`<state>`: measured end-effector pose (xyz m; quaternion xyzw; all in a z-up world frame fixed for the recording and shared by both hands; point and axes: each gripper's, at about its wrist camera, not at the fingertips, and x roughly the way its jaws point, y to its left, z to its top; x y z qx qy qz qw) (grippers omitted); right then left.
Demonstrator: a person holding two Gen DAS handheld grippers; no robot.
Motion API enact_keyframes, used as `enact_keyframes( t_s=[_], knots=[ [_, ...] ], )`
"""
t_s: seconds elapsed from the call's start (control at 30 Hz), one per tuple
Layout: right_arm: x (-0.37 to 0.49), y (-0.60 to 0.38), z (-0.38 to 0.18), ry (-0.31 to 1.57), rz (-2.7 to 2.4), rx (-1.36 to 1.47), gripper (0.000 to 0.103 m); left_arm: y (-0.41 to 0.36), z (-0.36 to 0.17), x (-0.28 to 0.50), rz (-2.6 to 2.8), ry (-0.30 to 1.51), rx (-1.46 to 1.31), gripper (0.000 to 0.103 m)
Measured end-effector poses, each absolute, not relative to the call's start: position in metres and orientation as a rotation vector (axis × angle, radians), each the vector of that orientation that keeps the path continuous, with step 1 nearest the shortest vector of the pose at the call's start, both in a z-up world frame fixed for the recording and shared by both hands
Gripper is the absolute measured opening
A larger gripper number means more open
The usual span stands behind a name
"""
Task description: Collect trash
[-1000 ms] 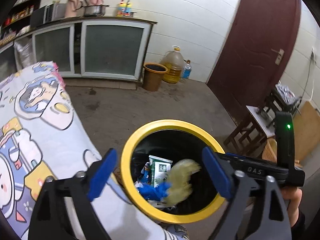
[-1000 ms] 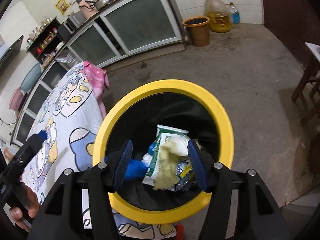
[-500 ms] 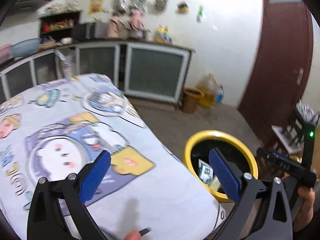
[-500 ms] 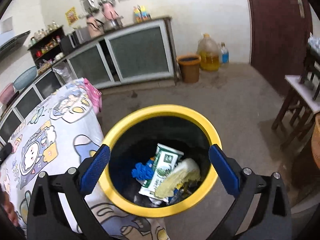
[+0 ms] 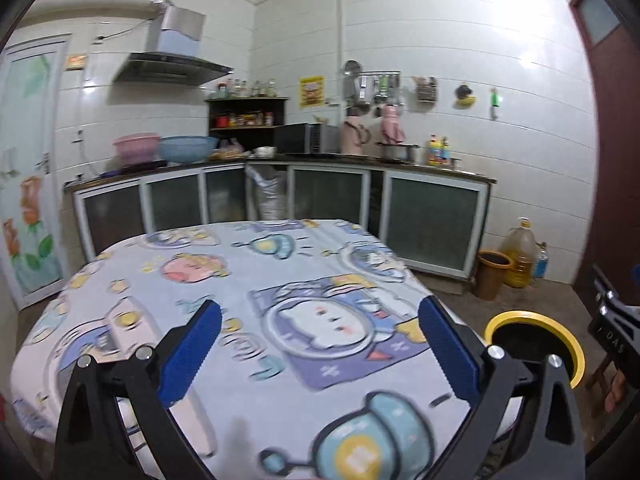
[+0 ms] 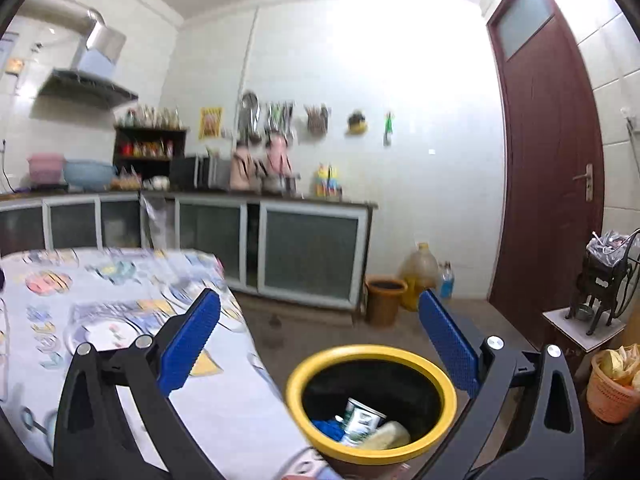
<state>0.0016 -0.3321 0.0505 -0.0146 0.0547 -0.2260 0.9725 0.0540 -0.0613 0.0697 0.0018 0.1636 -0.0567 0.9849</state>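
Kitchen, tiled walls. Cartoon-print counter point(image 5: 280, 320) carries no visible trash. Yellow-rimmed bin point(image 6: 372, 354) just off its right edge holds carton point(image 6: 362, 420), pale wrapper point(image 6: 390, 436), blue wad point(image 6: 326, 428): judged light, soft, crushable; pinch mid-body. Left tongs point(image 5: 320, 344) and right tongs point(image 6: 320, 344) spread wide, empty.

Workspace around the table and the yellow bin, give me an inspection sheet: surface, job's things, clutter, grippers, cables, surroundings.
Surface: round table under a cartoon-print cloth; no loose items seen on it.
Job's things: yellow-rimmed bin on the floor at the table's edge, holding a green-and-white carton, something blue and a pale yellowish wad.
Clutter: orange basket with yellow packets, far right.
Grippers: left gripper open, empty, over the table; right gripper open, empty, above the bin.
Cables: nothing seen.
Surroundings: brown bucket, oil jug, counter cabinets, dark red door.
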Motion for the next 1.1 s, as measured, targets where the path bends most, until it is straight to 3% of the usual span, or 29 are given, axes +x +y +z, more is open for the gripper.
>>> enact_keyframes(
  t_s=[0.43, 0.67, 1.1],
  knots=[
    [-0.031, -0.275, 0.038, 0.206, -0.245, 0.021, 0.095, -0.005, 0.047, -0.007, 0.1, 0.362, -0.02, 0.095],
    [-0.034, -0.258, -0.003, 0.306, -0.239, 0.029, 0.095, -0.015, 0.0, -0.01, 0.07, 0.495, -0.01, 0.095],
    [-0.038, -0.256, -0.017, 0.304, -0.28, 0.023, 0.095, -0.013, -0.023, -0.01, 0.036, 0.547, -0.062, 0.095]
  ],
)
